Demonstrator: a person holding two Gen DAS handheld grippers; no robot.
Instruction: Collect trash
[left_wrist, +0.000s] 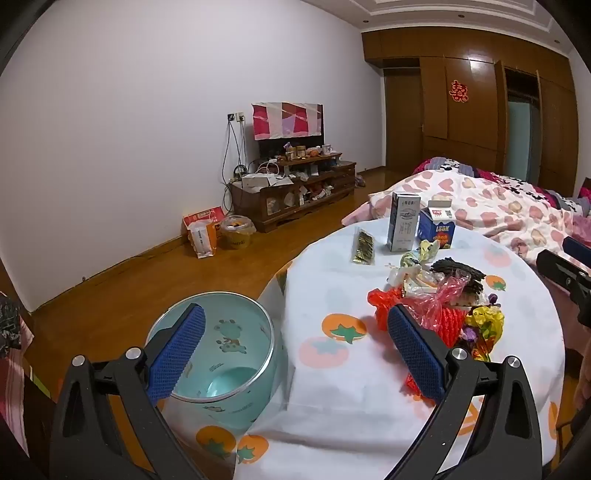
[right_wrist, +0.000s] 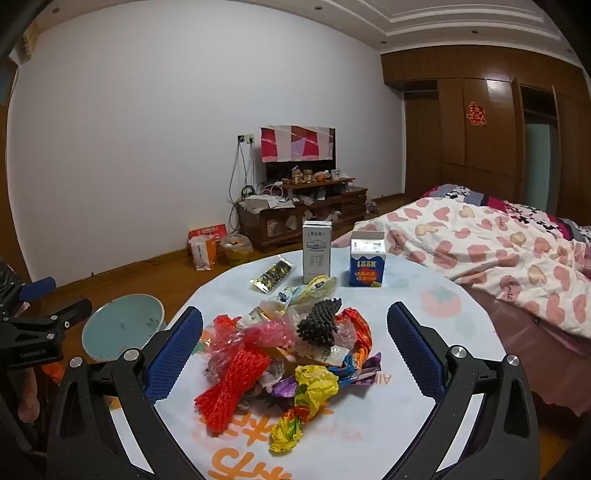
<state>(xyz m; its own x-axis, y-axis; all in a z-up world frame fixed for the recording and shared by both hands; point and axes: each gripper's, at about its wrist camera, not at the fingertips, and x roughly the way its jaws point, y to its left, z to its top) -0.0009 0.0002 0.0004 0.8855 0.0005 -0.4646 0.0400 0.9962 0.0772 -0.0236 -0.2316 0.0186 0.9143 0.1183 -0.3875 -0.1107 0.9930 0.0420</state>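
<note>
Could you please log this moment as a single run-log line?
left gripper: open, empty | right gripper: open, above trash pile | bin: beside table, empty | cartons: upright

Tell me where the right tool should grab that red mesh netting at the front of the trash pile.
Grip the red mesh netting across its narrow middle, coming from above with the right tool open. It lies flat and long on the tablecloth, its near end free at the pile's left edge; its far end sits under pink plastic, so lift gently.
</note>
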